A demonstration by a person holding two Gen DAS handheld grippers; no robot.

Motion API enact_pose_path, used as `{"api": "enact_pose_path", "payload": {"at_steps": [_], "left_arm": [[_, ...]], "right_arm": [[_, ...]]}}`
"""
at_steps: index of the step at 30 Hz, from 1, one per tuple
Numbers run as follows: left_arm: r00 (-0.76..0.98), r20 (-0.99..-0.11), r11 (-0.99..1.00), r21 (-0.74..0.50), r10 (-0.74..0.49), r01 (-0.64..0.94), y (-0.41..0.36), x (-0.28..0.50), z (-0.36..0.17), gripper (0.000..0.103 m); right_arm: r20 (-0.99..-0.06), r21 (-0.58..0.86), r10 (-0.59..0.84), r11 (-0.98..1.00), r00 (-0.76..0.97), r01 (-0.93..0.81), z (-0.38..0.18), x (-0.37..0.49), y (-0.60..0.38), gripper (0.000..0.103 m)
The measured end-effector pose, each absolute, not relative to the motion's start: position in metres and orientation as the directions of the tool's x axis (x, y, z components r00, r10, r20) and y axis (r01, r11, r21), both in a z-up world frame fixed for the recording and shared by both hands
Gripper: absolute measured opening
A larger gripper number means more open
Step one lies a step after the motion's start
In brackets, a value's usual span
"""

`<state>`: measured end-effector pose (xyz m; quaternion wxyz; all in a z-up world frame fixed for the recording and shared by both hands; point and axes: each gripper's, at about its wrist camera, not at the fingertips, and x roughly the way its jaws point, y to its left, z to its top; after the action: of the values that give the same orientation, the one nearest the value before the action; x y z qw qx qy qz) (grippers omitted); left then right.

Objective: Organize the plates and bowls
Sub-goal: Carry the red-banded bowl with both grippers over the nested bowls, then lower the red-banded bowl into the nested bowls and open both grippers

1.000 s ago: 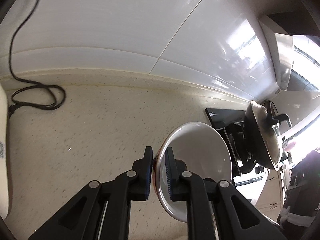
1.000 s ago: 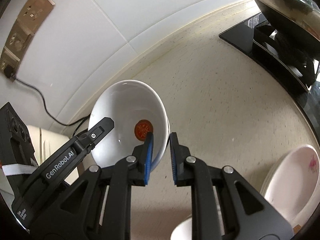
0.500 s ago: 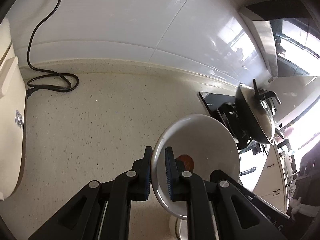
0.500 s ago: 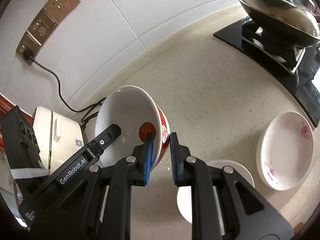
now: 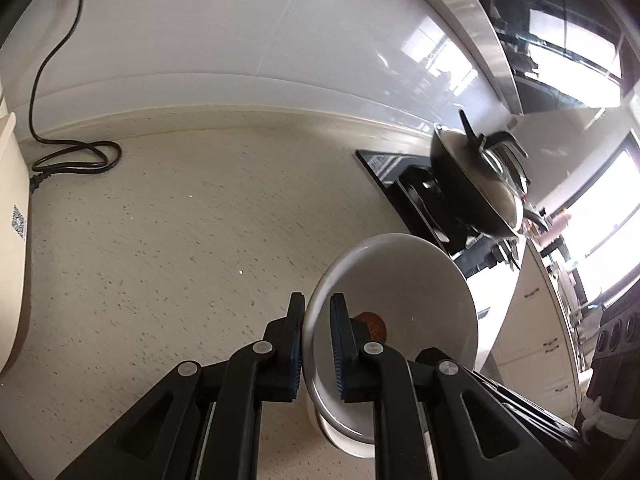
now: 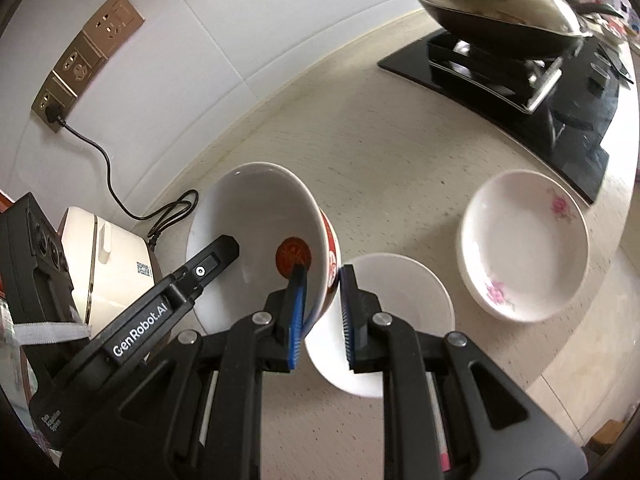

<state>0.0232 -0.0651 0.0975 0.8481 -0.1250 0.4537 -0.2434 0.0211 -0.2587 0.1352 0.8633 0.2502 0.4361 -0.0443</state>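
Left tool (image 5: 316, 344), right tool (image 6: 322, 314) clamped.

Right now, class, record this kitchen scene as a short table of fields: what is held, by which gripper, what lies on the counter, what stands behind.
held item: red-and-white bowl, tilted, lifted off the counter
left gripper: jaws shut on the bowl's rim
right gripper: jaws shut on the opposite rim
on counter: plain white bowl; flowered plate
behind: lidded wok on stove
far left: plugged-in appliance
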Motion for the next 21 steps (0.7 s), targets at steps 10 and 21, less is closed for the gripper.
{"api": "enact_pose_path", "payload": {"at_steps": [10,21], "left_arm": [[0.408,-0.738,0.837,-0.406,-0.537,0.367,-0.089,0.006,0.088,0.013],[0.332,-0.796,0.837,-0.359,-0.505,0.412,-0.115,-0.004,0.061,0.013]], "right_arm": [[-0.795,0.385,0.115,0.855,0.596,0.348,0.121,-0.006,-0.274,0.02],[-0.838,0.371,0.109,0.833,0.535,0.41,0.09,-0.017,-0.289,0.02]]}}
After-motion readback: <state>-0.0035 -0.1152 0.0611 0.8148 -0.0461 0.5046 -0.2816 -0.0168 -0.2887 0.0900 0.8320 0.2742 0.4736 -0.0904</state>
